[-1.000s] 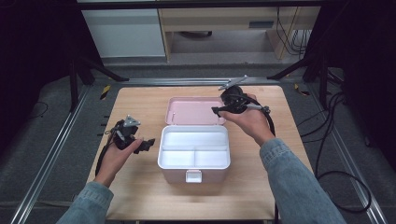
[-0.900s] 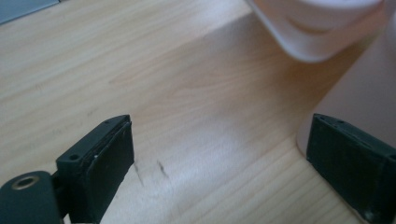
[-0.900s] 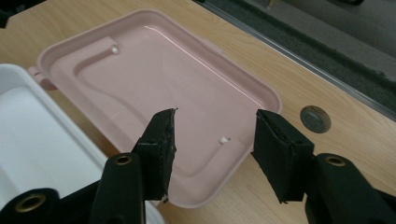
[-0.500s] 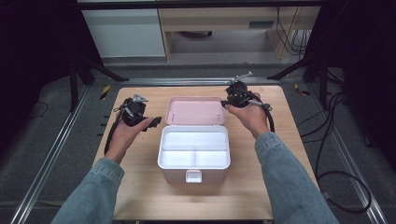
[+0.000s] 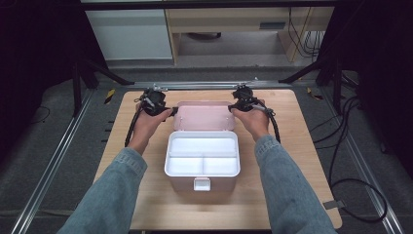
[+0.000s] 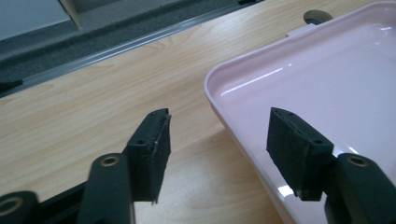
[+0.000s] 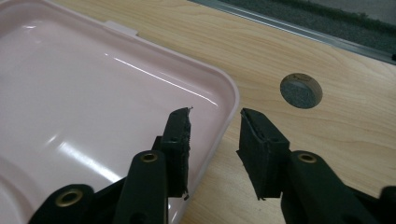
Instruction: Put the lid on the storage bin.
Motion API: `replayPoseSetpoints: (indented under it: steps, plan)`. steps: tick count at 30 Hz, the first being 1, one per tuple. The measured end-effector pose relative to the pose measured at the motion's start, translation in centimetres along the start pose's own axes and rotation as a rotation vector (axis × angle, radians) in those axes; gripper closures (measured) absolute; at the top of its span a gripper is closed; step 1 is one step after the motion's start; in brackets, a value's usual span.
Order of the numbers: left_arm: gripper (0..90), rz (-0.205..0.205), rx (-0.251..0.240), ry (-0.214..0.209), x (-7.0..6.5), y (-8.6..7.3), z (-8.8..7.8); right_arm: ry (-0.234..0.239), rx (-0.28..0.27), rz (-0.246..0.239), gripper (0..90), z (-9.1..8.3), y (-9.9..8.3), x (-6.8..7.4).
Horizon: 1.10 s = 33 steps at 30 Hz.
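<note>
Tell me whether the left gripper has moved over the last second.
Yes. The left gripper moved away from the person, from beside the white compartment box up to the pink plastic lid.

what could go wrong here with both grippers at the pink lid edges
1. Each hand-held gripper, left and right, straddles a thin rim of the pink lid with its jaws open; a shallow bite could slip off the glossy plastic.
2. If one side grips or lifts first, the lid may twist and drag the white box across the table.
</note>
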<state>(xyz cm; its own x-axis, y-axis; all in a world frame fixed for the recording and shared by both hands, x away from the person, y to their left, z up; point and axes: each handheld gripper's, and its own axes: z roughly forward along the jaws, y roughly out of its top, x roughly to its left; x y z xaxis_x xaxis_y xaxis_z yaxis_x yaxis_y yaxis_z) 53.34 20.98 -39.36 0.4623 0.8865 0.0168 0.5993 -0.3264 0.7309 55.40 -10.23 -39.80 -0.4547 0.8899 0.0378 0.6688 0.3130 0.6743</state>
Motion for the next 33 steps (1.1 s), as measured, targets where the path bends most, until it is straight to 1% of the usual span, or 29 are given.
replayPoseSetpoints:
  steps: [1,2,4,5,6,8,9,10,11,12,15,19,20,21,22,23,24,26,27,30,33]
  plan:
    - [43.9,-0.012,-0.003,0.001,0.0,0.0,0.3,0.001,0.004,0.015,60.2,0.4,0.0,0.0]
    - [44.4,-0.024,0.006,-0.004,0.0,-0.1,0.9,0.002,0.006,0.021,59.2,0.6,-0.1,0.0]
    - [44.8,-0.027,0.013,-0.009,0.0,-0.2,1.2,0.004,0.006,0.022,59.0,0.7,-0.2,0.1]
    - [45.5,-0.024,0.019,-0.003,-0.1,-0.3,1.6,0.006,0.015,0.021,58.4,0.9,-0.3,0.1]
    - [46.0,-0.024,0.019,-0.003,-0.1,-0.3,1.6,0.006,0.015,0.021,58.4,0.9,-0.3,0.1]
    - [47.2,-0.036,0.03,0.01,0.0,-0.4,2.1,0.002,0.019,0.025,58.7,0.9,-0.4,0.1]
    - [48.4,-0.043,0.028,0.009,0.0,-0.4,2.3,0.0,0.016,0.032,59.2,0.9,-0.4,0.1]
    - [49.3,-0.043,0.028,0.009,0.0,-0.4,2.3,0.0,0.016,0.032,59.2,0.9,-0.4,0.1]
    - [50.5,-0.046,0.029,0.005,-0.1,-0.4,2.4,0.001,0.017,0.044,60.2,1.1,-0.7,0.0]
    - [51.7,-0.04,0.036,0.015,-0.2,-0.4,2.6,-0.001,0.02,0.043,60.2,1.1,-0.8,0.0]
    - [54.7,-0.039,0.051,0.017,-0.4,-0.5,2.9,-0.008,0.025,0.05,60.5,1.3,-1.2,-0.2]
    - [58.5,-0.045,0.072,0.01,-0.7,-0.6,3.4,0.001,0.031,0.059,59.9,1.4,-1.2,-0.3]
    - [59.5,-0.045,0.072,0.01,-0.7,-0.6,3.4,0.001,0.031,0.059,59.9,1.4,-1.2,-0.3]
    - [60.6,-0.062,0.068,0.006,-0.7,-0.5,3.4,0.001,0.034,0.059,59.4,1.5,-1.2,-0.2]
    - [63.2,-0.062,0.068,0.006,-0.7,-0.5,3.4,0.002,0.034,0.061,59.8,1.5,-1.1,-0.2]
    - [63.2,-0.066,0.066,-0.002,-0.7,-0.5,3.4,0.002,0.034,0.061,59.8,1.5,-1.1,-0.2]
    - [69.2,-0.075,0.069,-0.02,-0.7,-0.5,3.4,0.003,0.039,0.063,60.7,1.7,-1.2,-0.1]
    - [70.9,-0.077,0.071,-0.015,-0.8,-0.5,3.4,0.005,0.038,0.063,61.4,1.7,-1.3,-0.1]
    - [71.4,-0.088,0.069,-0.006,-0.9,-0.4,3.4,0.005,0.038,0.063,61.4,1.7,-1.3,0.0]
    - [73.4,-0.093,0.064,0.003,-1.0,-0.2,3.2,0.009,0.037,0.064,60.7,1.7,-1.2,0.1]
    - [74.9,-0.1,0.055,0.018,-1.3,0.1,2.6,0.001,0.025,0.073,56.9,1.5,-1.1,0.2]
